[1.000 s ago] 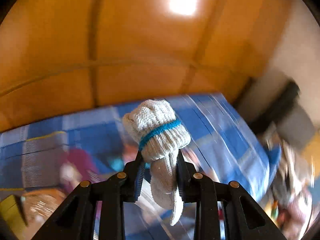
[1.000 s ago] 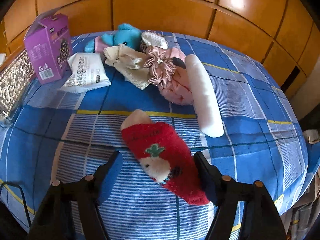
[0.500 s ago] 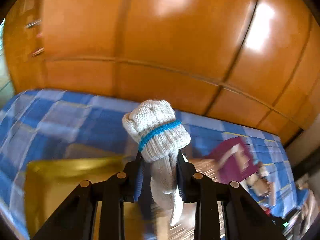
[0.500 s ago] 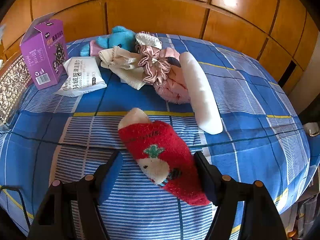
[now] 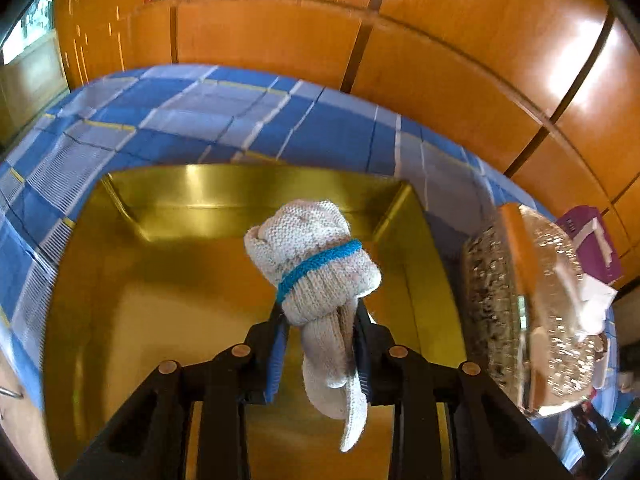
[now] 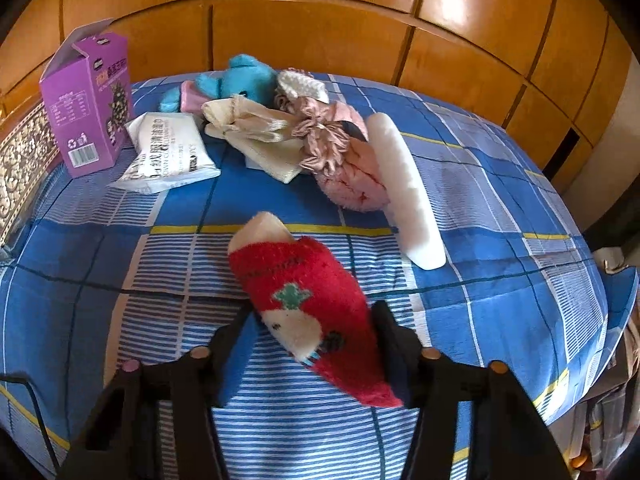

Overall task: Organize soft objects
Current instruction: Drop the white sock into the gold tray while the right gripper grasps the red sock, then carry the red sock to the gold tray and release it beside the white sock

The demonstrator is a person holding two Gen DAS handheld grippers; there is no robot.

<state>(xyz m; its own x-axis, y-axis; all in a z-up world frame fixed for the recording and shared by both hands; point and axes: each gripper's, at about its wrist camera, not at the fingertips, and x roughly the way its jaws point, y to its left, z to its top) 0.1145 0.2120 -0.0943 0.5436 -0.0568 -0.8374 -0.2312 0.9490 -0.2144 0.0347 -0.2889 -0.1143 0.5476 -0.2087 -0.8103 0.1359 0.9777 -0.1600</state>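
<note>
Rolled white knit glove with blue band (image 5: 316, 264): pinched in left gripper (image 5: 320, 354) fingers, hanging over gold open box (image 5: 256, 196), evidently for deposit. Fuzzy red sock (image 6: 308, 308): on bed beside box, right gripper (image 6: 312, 344) fingers just closing around it.

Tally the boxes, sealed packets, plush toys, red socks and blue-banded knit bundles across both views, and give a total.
Boxes: 2, purple carton and gold box
Sealed packets: 1, white packet
Plush toys: 1, blue plush
Red socks: 1, red sock
Knit bundles: 1, white knit bundle
Total: 6
</note>
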